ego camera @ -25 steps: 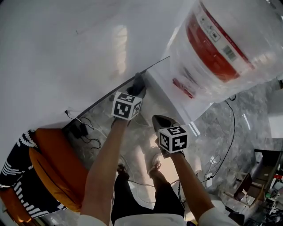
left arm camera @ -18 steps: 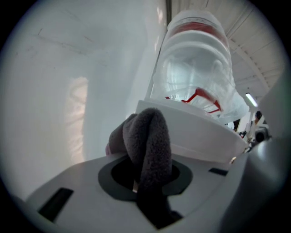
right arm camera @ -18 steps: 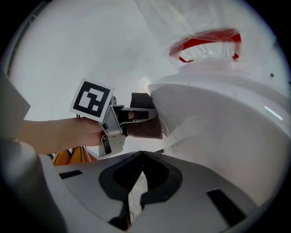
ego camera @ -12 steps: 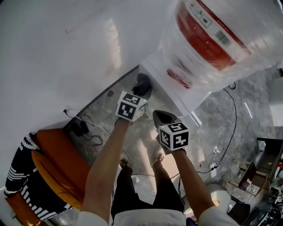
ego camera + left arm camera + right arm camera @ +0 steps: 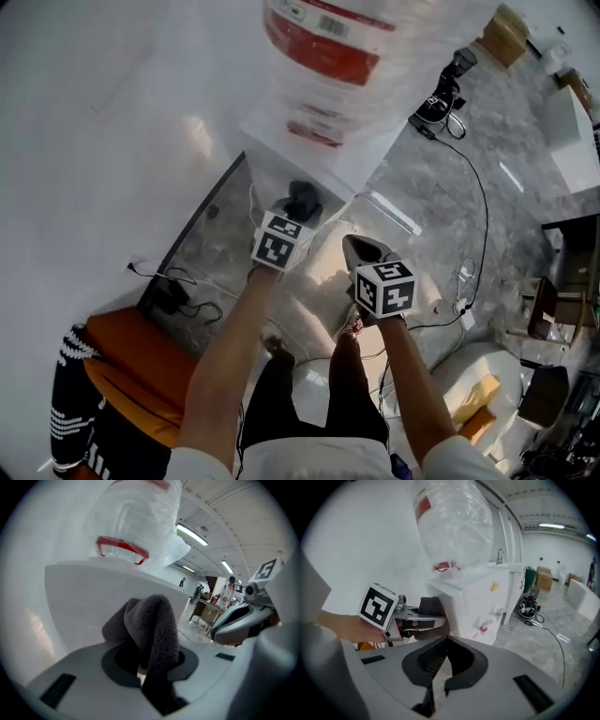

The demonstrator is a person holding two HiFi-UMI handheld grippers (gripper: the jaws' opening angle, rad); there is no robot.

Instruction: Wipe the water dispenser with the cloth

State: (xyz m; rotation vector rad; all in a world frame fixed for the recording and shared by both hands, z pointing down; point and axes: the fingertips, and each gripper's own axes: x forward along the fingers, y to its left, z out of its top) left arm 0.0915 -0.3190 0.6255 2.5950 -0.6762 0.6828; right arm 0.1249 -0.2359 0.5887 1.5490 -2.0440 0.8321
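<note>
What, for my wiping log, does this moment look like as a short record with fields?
left gripper: shut on the cloth
cloth: dark grey, bunched, held up by the dispenser's side; contact unclear
right gripper: shut, holding nothing, apart from the dispenser
water dispenser: white, upright
bottle: clear, red label, on top of the dispenser

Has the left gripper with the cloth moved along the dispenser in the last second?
Yes. The left gripper held the cloth at the water dispenser's top corner by the wall; it now sits further along that side edge, away from the wall.
</note>
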